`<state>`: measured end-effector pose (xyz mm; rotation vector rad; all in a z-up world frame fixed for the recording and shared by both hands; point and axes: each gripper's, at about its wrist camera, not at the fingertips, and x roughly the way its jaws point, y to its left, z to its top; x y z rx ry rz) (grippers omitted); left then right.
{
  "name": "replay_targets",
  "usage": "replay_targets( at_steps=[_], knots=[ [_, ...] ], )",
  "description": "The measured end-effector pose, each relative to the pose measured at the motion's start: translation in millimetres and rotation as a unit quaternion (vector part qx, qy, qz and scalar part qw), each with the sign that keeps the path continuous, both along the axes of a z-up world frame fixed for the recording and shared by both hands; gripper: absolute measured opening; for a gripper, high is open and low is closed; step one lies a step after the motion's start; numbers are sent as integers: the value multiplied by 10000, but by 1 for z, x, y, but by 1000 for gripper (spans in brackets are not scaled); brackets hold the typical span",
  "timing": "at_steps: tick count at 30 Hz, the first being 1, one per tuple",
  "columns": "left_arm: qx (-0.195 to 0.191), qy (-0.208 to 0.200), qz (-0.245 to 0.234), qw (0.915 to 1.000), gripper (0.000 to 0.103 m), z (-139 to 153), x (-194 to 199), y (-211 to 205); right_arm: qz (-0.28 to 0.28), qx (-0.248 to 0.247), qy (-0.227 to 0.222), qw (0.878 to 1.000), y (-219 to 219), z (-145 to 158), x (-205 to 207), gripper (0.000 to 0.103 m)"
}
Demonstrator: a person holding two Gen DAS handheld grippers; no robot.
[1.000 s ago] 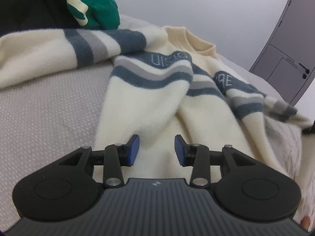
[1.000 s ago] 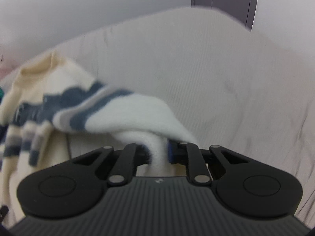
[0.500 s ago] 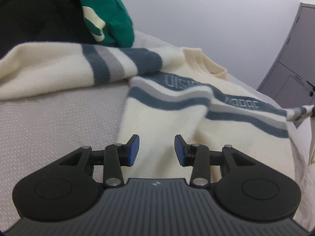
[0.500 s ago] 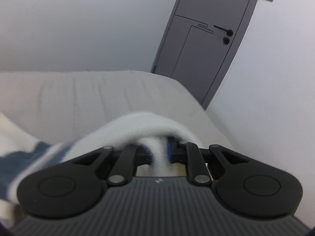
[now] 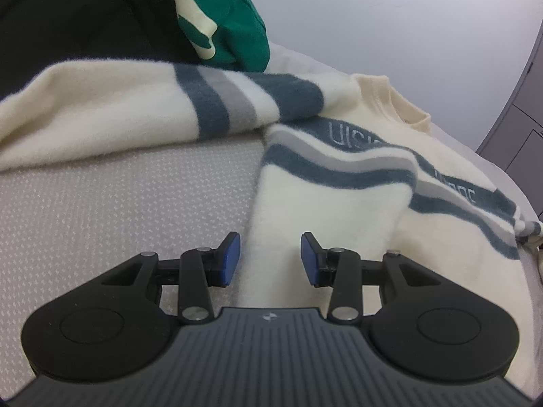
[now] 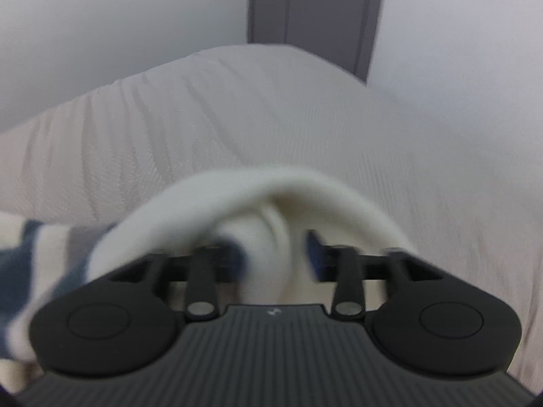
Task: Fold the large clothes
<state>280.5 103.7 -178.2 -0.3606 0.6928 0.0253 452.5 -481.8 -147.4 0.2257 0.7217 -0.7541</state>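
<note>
A cream sweater [image 5: 339, 210] with blue and grey stripes lies spread on the bed, collar at the far right, one sleeve [image 5: 101, 112] stretched out to the left. My left gripper [image 5: 269, 257] is open and empty, low over the sweater's body. In the blurred right wrist view, the cream cuff of the other sleeve [image 6: 271, 203] drapes over my right gripper [image 6: 275, 254]. Its jaws stand apart with cloth between them.
A green garment [image 5: 220, 17] and a black one [image 5: 85, 17] are piled at the far left. The grey textured bedcover [image 5: 118, 203] shows beside the sweater. The pale mattress [image 6: 305, 118] and a grey door [image 6: 312, 10] lie ahead of the right gripper.
The right gripper has swung down toward the bed with the sleeve cuff and its jaws have opened from shut. The left gripper shifted slightly left and stays open.
</note>
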Motion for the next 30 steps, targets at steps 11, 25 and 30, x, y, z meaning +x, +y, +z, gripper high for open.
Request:
replay_targets(
  at_steps=[11, 25, 30],
  knots=[
    [-194, 140, -12, 9997, 45, 12, -34, 5, 769, 1345, -467, 9868, 108, 38, -106, 78],
    [-817, 746, 18, 9939, 45, 29, -97, 9, 911, 3693, 232, 9245, 231, -32, -227, 77],
    [-1310, 970, 62, 9866, 45, 29, -120, 11, 1111, 3989, 139, 9101, 239, -40, -236, 78]
  ],
)
